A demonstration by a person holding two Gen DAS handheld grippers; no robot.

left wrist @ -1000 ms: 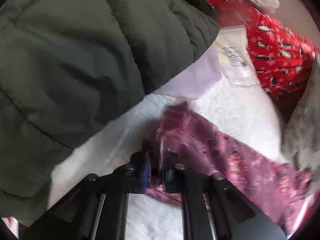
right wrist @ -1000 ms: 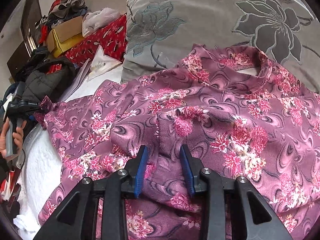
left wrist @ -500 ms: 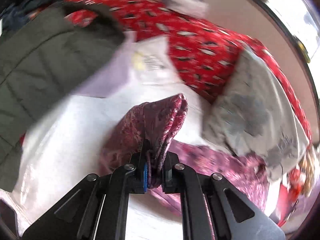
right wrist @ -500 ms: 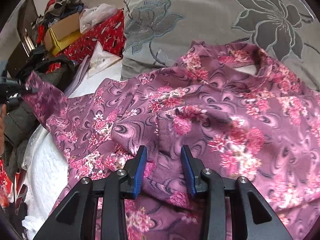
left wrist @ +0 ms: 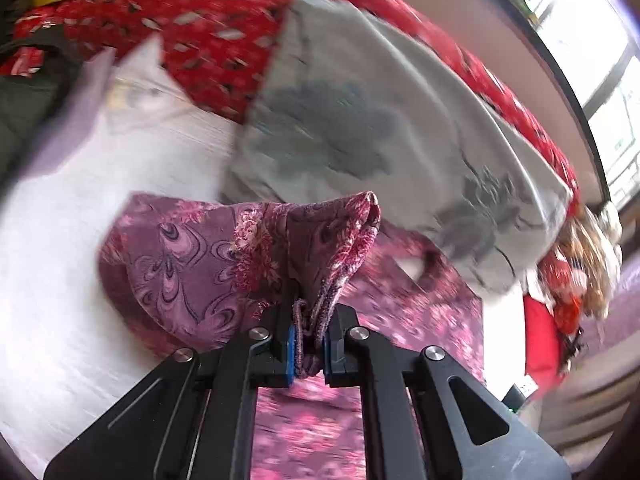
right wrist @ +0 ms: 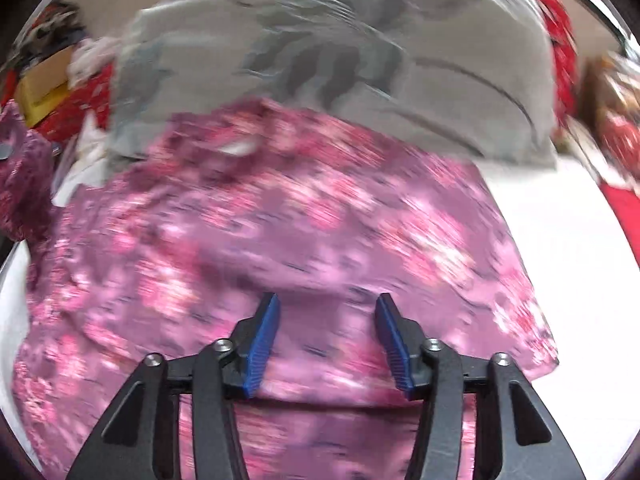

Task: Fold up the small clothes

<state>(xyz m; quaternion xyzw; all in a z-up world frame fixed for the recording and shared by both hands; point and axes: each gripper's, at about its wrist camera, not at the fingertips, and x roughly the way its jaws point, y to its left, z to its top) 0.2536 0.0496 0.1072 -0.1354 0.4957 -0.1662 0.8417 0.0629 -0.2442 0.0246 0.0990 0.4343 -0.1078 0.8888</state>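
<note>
A small pink and purple floral top lies spread on a white bed cover. My left gripper is shut on a bunched sleeve end of the top and holds it lifted over the garment's body. My right gripper is open and empty just above the middle of the top, its blue pads wide apart. The lifted sleeve also shows at the left edge of the right wrist view. Both views are blurred by motion.
A grey floral pillow lies behind the top, also in the right wrist view. A red patterned cloth runs along the back. A dark green jacket sits at far left. Red and yellow items lie at right.
My left gripper has carried the sleeve up and to the right, over the top's body. My right gripper has let go of the fabric fold, opened wide and shifted over the garment.
</note>
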